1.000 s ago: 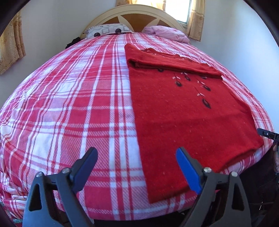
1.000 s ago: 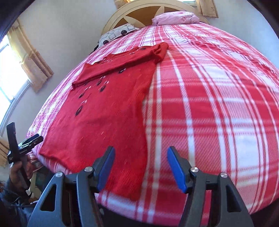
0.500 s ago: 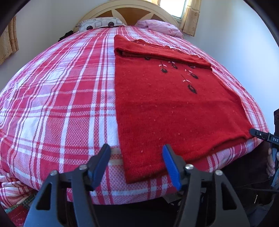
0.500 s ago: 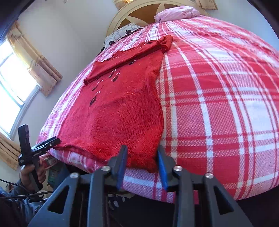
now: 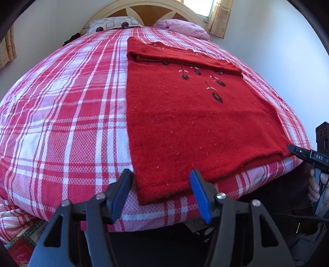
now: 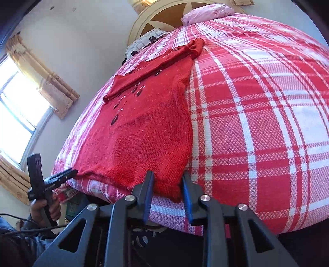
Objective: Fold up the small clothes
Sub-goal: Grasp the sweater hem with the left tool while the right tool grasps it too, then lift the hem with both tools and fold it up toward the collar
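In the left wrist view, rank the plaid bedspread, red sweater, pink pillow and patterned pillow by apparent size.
1. plaid bedspread
2. red sweater
3 and 4. pink pillow and patterned pillow look alike; both lie far back, so unsure.

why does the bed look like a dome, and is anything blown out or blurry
Left wrist view: fisheye bulges the plaid bed into a dome; the window is blown out; the red sweater is sharp. Right wrist view: same bulge, glaring window at left, plaid slightly blurred at the far right edge.
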`<state>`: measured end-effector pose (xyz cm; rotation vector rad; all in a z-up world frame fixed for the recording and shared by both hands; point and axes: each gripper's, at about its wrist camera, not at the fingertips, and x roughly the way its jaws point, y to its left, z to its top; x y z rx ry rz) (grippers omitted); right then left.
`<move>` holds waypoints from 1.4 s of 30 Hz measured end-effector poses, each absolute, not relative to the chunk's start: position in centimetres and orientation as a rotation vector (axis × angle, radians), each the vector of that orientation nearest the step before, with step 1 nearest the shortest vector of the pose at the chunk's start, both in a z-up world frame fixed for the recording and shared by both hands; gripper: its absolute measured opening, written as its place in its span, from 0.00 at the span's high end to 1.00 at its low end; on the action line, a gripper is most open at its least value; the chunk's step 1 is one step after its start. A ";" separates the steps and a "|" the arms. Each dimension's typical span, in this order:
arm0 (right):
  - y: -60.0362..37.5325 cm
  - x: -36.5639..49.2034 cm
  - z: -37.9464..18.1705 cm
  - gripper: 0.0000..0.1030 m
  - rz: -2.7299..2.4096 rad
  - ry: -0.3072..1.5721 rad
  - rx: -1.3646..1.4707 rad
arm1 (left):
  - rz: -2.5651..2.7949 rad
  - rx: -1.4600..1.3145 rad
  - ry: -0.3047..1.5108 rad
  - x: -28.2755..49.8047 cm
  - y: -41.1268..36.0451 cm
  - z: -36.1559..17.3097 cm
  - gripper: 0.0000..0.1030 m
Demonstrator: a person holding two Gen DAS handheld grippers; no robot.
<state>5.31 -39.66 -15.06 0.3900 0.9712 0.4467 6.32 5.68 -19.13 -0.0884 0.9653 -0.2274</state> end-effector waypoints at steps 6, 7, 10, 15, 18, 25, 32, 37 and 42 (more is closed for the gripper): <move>-39.8 5.1 -14.8 0.90 0.436 0.943 0.375 | -0.288 -0.137 0.947 6.2 6.3 -18.7 0.89; -39.9 5.0 -14.6 0.91 0.439 0.930 0.380 | -0.289 -0.144 0.940 6.2 6.4 -18.7 0.90; -40.1 4.7 -13.4 0.92 0.457 0.880 0.385 | -0.309 -0.184 0.891 6.0 7.0 -17.8 0.90; -40.3 4.7 -11.4 0.92 0.476 0.811 0.380 | -0.327 -0.206 0.782 5.8 7.8 -15.3 0.90; -40.6 5.3 -10.6 0.92 0.480 0.789 0.392 | -0.323 -0.205 0.761 6.6 8.0 -14.6 0.90; -40.8 7.3 -8.2 0.92 0.486 0.734 0.381 | -0.328 -0.236 0.706 9.1 8.4 -13.2 0.90; -41.2 10.7 -5.5 0.92 0.480 0.678 0.362 | -0.327 -0.256 0.657 12.4 9.0 -11.3 0.91; -41.1 14.2 -3.4 0.92 0.467 0.640 0.366 | -0.314 -0.274 0.641 15.2 9.3 -10.2 0.91; -40.9 17.3 -1.9 0.92 0.450 0.621 0.352 | -0.313 -0.288 0.628 18.0 9.4 -9.1 0.91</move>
